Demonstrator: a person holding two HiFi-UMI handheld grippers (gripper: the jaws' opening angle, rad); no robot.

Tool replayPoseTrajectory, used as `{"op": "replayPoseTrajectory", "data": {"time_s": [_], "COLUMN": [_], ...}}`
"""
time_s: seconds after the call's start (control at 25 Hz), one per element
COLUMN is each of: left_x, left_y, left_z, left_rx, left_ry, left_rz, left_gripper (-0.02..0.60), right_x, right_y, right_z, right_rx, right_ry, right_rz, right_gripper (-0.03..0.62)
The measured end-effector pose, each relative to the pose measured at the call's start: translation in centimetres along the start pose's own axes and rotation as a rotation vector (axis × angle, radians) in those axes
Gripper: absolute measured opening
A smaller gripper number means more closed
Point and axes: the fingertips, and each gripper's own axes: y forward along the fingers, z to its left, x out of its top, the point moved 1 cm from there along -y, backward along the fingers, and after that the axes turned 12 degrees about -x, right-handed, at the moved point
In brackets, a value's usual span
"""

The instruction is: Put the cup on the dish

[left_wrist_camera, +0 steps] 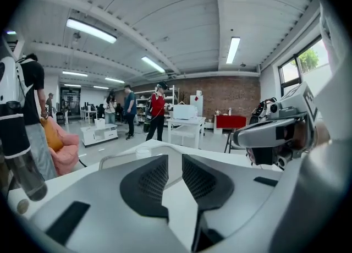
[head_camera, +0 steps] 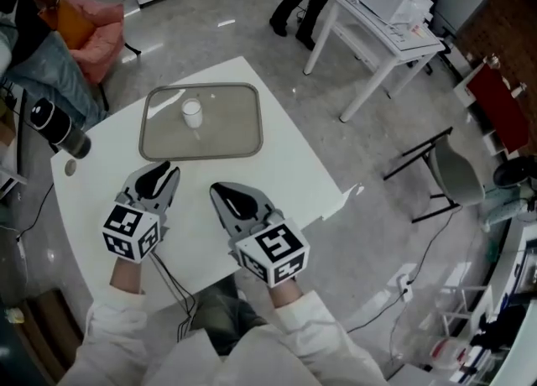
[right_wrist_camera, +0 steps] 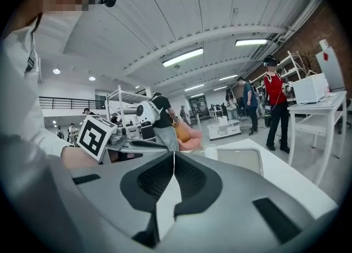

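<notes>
Head view, table [head_camera: 281, 170]: white, bare along its right edge and near corner.
Dish [head_camera: 231, 128]: flat tray toward the far edge, rim inside the table's edges.
Left gripper [head_camera: 158, 176]: just short of the dish's near rim, jaws slightly apart, empty.
Right gripper [head_camera: 228, 197]: mid-table, jaws pressed together, empty.
Cup [head_camera: 192, 112]: upright on the dish, near its middle.

Head view steep above table [head_camera: 277, 176] — gripper views low, level, sharing dish [head_camera: 226, 124].
</notes>
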Motion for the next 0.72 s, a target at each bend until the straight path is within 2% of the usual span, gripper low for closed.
{"op": "replayPoseTrajectory", "data": {"time_s": [0.12, 0.24, 0.56, 0.72], "left_x": [0.5, 0.7, 1.2, 0.7], "left_y": [-2.1, -4.1, -8.2, -10.4], "left_z": [-3.0, -5.9, -13.3, -16.2], "left_rx": [-0.005, 0.007, -0.053, -0.083], "left_ry": [0.023, 0.048, -0.015, -0.082], "left_rz": [0.000, 0.007, -0.046, -0.099], "left_gripper": [0.037, 0.025, 0.009, 0.009], "right_x": [-0.1, 0.3, -0.5, -1.1], "right_y": [-2.0, -4.1, -9.5, -11.7], "right_z": [1.2, 2.9, 7.7, 10.3], "right_rx": [0.013, 0.041, 0.142, 0.181], "right_ry": [0.000, -0.020, -0.066, -0.064], "right_rz": [-0.009, -0.020, -0.010, 0.002], "right_gripper": [0.015, 0.014, 0.015, 0.015]}}
